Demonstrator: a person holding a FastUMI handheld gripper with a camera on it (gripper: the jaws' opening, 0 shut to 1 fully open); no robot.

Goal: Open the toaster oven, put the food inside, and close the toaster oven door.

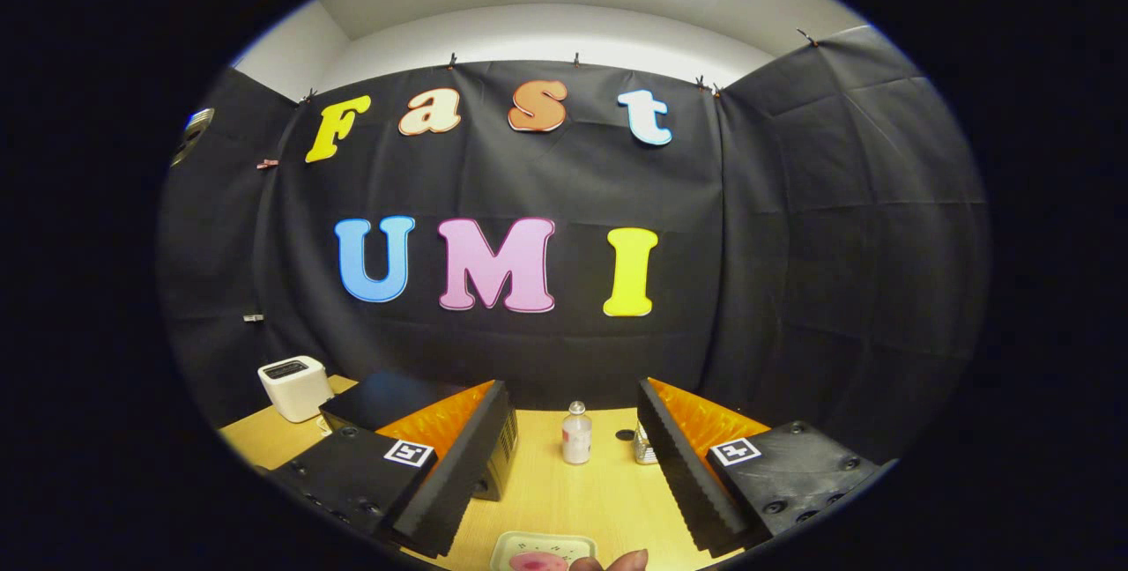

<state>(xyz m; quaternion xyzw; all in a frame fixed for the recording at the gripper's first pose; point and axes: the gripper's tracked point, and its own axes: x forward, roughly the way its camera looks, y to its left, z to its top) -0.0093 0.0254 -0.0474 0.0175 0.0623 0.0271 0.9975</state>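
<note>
**Not yet at the oven: jaws wide, food waiting on its plate**

From my remote seat I judge the first step, opening the oven, has not begun. My gripper (573, 474) hangs above the pale wooden worktop (608, 500) with its jaws spread wide and nothing between them but bare wood; their inner faces look ridged, like ribbed foam.

The dark, boxy toaster oven (397, 399) sits beyond and partly behind the left finger, its smooth top catching a faint sheen and a vented side panel showing below. I cannot see its door or handle from here, so I cannot tell whether it is closed.

The food (536, 562), a pinkish, soft-looking piece, lies on a small pale green plate (529, 543) with rounded corners, close below the jaws. A fingertip (621, 561) of a person touches or hovers at the plate's near side; which, I cannot tell.

Just ahead, between the fingers, stands a small clear bottle with a white cap (576, 434), and a small tin (644, 448) peeks out beside the right finger. A white, rounded, plastic-looking appliance (295, 386) stands further off to the left of the oven.

Next I would swing left to find the door handle, keeping the jaws open enough to hook or pinch it, and steer clear of the upright bottle, which looks light and easy to topple.
</note>
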